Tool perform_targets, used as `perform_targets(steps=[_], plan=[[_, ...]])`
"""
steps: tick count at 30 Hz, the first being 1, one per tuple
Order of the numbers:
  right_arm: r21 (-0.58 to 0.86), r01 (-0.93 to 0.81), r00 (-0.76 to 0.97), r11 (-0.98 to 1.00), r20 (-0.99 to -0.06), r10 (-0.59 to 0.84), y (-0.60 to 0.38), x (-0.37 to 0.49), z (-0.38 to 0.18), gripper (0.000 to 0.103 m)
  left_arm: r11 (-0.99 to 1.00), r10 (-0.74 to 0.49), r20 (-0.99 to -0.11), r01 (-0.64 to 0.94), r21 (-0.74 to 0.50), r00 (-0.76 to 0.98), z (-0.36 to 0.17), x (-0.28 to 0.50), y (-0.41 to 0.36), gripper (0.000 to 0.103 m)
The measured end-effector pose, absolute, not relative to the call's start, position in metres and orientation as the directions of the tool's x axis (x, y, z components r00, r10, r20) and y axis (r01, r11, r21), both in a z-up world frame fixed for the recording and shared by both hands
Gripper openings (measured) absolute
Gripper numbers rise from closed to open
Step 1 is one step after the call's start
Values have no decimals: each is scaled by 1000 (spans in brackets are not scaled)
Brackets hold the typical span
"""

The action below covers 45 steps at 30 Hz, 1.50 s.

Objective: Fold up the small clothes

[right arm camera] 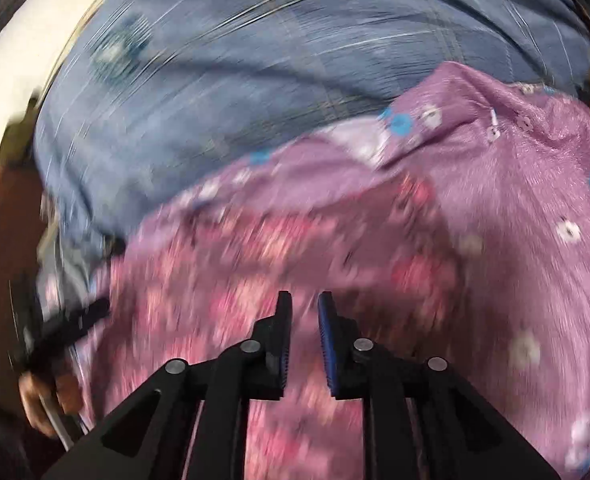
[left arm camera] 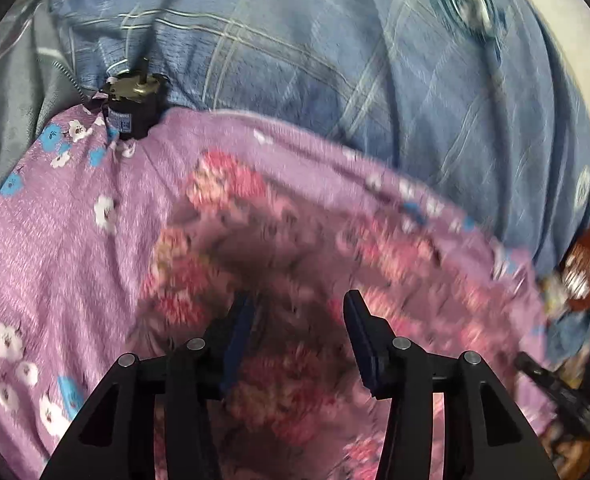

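Observation:
A purple garment with white and blue flowers (left arm camera: 67,208) lies spread on a blue checked bedsheet (left arm camera: 335,80). A blurred pink-flowered part of the cloth (left arm camera: 279,264) lies in front of my left gripper (left arm camera: 299,304), which is open and empty just above it. In the right wrist view the same purple garment (right arm camera: 515,208) shows, with its pink-flowered part (right arm camera: 255,264) blurred by motion. My right gripper (right arm camera: 305,304) hovers over it with a narrow gap between the fingers and nothing held.
A small dark device with a brass top (left arm camera: 133,100) sits at the garment's far left edge, beside grey zippered fabric (left arm camera: 19,92). The other gripper and the hand holding it (right arm camera: 47,360) appear at the left of the right wrist view. A reddish patterned item (left arm camera: 587,268) lies at the right.

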State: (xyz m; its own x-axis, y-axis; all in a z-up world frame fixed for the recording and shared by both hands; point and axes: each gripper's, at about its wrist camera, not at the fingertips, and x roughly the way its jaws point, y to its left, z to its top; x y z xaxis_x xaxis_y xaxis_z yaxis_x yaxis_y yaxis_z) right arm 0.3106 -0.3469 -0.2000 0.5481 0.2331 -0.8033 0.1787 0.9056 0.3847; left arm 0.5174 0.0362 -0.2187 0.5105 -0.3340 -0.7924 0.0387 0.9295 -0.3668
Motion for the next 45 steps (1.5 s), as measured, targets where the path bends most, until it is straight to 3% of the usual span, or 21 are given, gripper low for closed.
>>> perform_targets(steps=[3,5,8,12,14,16,20,27,31,33,35,37,42,43,45], plan=[[349,193,499,917,-840,215,-346,283,-213,17,948,-284,-815,20,-318,505,-234,517,45,43],[333,207,493,920,-847,196,-350,266,-224,11,963,-240,-825,19,-269,511,-232,515,48,34],[334,244,507,910,-844,173,-360,244,-223,10,962,-237,-826,3,-274,511,-227,504,61,34],[431,237,565,871,-790,237,-365,213,-203,21,956,-248,-811,-1,-293,530,-201,459,74,35],[526,225,610,820,-733,303,-367,196,-194,39,947,-267,-795,-5,-321,545,-192,430,79,41],[618,226,634,753,-680,368,-374,179,-194,46,920,-329,-760,10,-391,560,-188,394,84,47],[746,239,649,622,-599,469,-383,157,-206,46,865,-433,-726,19,-502,534,-199,346,92,47],[765,141,667,629,-543,511,-341,171,-199,45,829,-506,-655,105,-550,562,-194,333,67,54],[725,98,609,682,-586,535,-293,200,-209,25,872,-459,-708,120,-475,536,-211,352,42,53],[671,119,583,732,-644,495,-282,207,-217,22,860,-468,-710,87,-502,526,-220,357,52,48],[599,181,533,780,-726,433,-282,208,-233,9,850,-481,-711,72,-523,513,-220,358,63,36],[623,216,510,752,-729,457,-296,204,-246,0,843,-497,-723,70,-533,480,-224,360,78,27],[585,199,530,787,-739,416,-305,193,-234,0,799,-526,-701,-4,-602,481,-218,355,117,26],[598,183,546,780,-722,425,-303,192,-229,9,787,-528,-690,-21,-617,496,-214,349,126,31],[628,135,580,766,-677,452,-296,193,-219,9,765,-517,-663,-53,-641,541,-207,331,136,42]])
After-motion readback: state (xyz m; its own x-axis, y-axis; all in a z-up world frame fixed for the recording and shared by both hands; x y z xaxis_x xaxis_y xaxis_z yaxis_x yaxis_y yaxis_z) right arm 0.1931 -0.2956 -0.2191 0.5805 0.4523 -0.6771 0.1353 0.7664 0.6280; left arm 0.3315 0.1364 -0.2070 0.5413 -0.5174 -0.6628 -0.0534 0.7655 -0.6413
